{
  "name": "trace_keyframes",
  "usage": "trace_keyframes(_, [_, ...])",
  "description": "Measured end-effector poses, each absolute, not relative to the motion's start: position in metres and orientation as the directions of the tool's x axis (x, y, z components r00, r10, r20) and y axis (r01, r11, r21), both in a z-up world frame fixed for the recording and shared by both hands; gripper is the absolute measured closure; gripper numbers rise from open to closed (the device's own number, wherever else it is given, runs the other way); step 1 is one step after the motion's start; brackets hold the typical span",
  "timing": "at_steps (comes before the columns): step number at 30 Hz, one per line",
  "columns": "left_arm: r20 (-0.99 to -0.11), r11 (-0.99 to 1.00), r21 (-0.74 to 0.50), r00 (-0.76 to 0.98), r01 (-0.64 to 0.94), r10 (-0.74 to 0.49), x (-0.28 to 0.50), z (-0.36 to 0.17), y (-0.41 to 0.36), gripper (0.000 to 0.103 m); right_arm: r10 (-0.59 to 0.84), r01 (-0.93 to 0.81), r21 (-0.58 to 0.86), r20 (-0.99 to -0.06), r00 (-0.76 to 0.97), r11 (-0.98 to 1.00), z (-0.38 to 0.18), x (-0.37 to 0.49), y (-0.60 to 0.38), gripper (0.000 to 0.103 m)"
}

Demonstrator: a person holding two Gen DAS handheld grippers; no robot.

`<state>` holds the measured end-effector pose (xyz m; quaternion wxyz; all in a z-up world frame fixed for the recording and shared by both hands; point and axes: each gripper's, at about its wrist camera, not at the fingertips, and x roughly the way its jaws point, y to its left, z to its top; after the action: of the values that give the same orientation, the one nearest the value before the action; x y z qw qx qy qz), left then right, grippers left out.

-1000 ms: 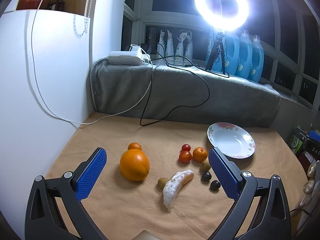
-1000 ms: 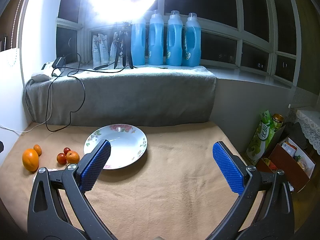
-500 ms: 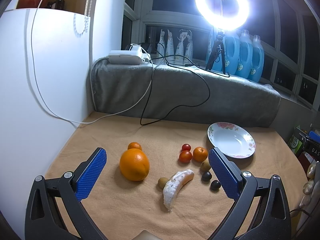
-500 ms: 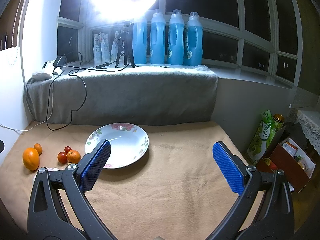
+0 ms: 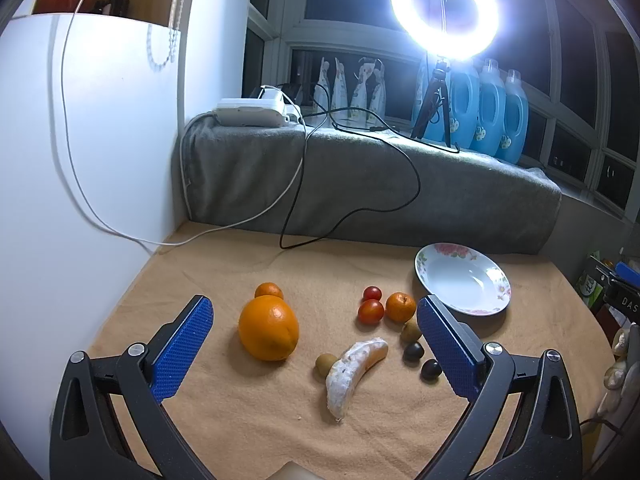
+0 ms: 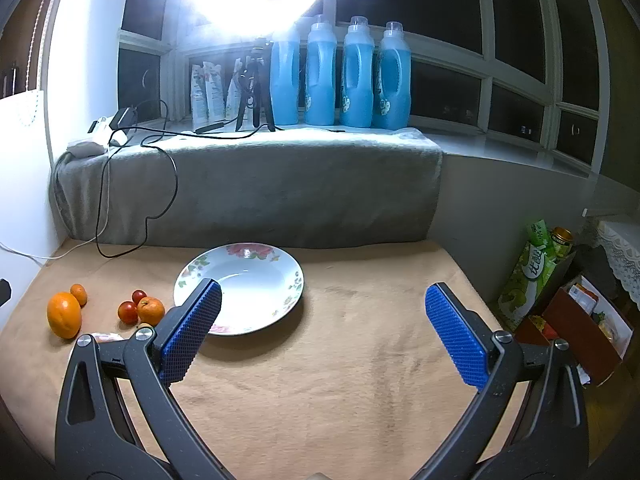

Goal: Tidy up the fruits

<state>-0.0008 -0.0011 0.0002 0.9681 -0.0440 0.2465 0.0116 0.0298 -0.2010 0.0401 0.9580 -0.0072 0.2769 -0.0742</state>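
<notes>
Fruit lies on the tan cloth: a large orange (image 5: 269,333), a small mandarin (image 5: 269,290) behind it, two red cherry tomatoes (image 5: 371,311), a tangerine (image 5: 400,306), a peeled citrus segment (image 5: 354,368), small green and dark fruits (image 5: 413,351). A white flowered plate (image 5: 463,284) stands empty at the right; it also shows in the right wrist view (image 6: 240,290). My left gripper (image 5: 316,320) is open above the fruit. My right gripper (image 6: 322,312) is open, beside the plate.
A grey-covered ledge (image 5: 360,188) with cables, a ring light (image 5: 444,10) and blue bottles (image 6: 356,76) runs along the back. A white wall (image 5: 80,160) bounds the left. Boxes and packets (image 6: 560,292) stand beyond the table's right edge.
The right wrist view has drifted slightly, so the plate and fruit sit a little further right. The left gripper has barely moved.
</notes>
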Motion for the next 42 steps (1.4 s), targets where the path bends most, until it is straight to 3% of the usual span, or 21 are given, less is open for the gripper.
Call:
trace_keyframes(17, [-0.477, 0.993, -0.112, 0.879, -0.044, -0.014, -0.003, -0.016, 0.002, 0.002, -0.067, 0.053, -0.042, -0.558, 0.827, 0.998, 0.034, 0.041, -0.189, 0.000])
trace_keyframes(26, [-0.521, 0.993, -0.117, 0.853, -0.035, -0.032, -0.001, -0.033, 0.009, 0.005, 0.110, -0.123, 0.018, -0.595, 0.796, 0.992, 0.027, 0.058, -0.164, 0.000])
trace_keyframes(30, [-0.580, 0.988, -0.152, 0.812, -0.034, -0.061, -0.003, -0.041, 0.011, 0.007, 0.183, -0.200, 0.043, -0.616, 0.766, 0.979, 0.022, 0.066, -0.149, 0.000])
trace_keyframes(42, [-0.618, 0.988, -0.155, 0.781, -0.007, -0.092, -0.003, -0.058, 0.007, 0.014, 0.380, -0.373, 0.170, -0.693, 0.613, 0.912, -0.002, 0.089, -0.105, 0.000])
